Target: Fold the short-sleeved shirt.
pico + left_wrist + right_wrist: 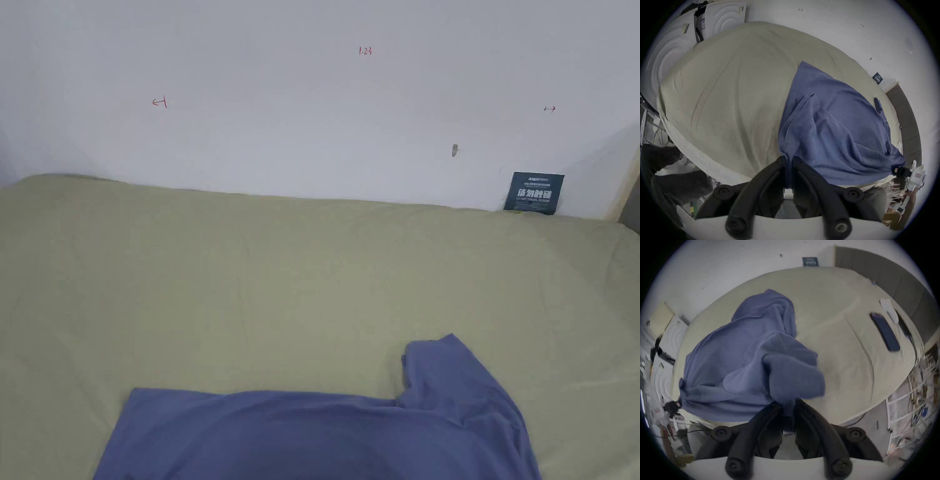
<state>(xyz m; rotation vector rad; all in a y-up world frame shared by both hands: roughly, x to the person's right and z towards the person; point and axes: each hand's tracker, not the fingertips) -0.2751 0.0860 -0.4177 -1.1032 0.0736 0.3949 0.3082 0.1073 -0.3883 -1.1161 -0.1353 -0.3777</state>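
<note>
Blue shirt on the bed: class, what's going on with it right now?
A person holds the blue shirt with a gripper in each hand. The left gripper and the right gripper are each shut on an edge of it. The shirt lies rumpled and unfolded on the green bed sheet.

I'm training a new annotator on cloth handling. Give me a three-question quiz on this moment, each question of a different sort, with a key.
1. True or false: the left gripper has its jaws closed on cloth of the blue short-sleeved shirt.
2. Multiple choice: what lies on the green bed sheet to the right of the shirt in the right gripper view? A) a dark phone B) a pair of scissors C) a hanger
3. Fill in: the right gripper is shut on the ____.

Key: 1 true; 2 A; 3 shirt.
</note>
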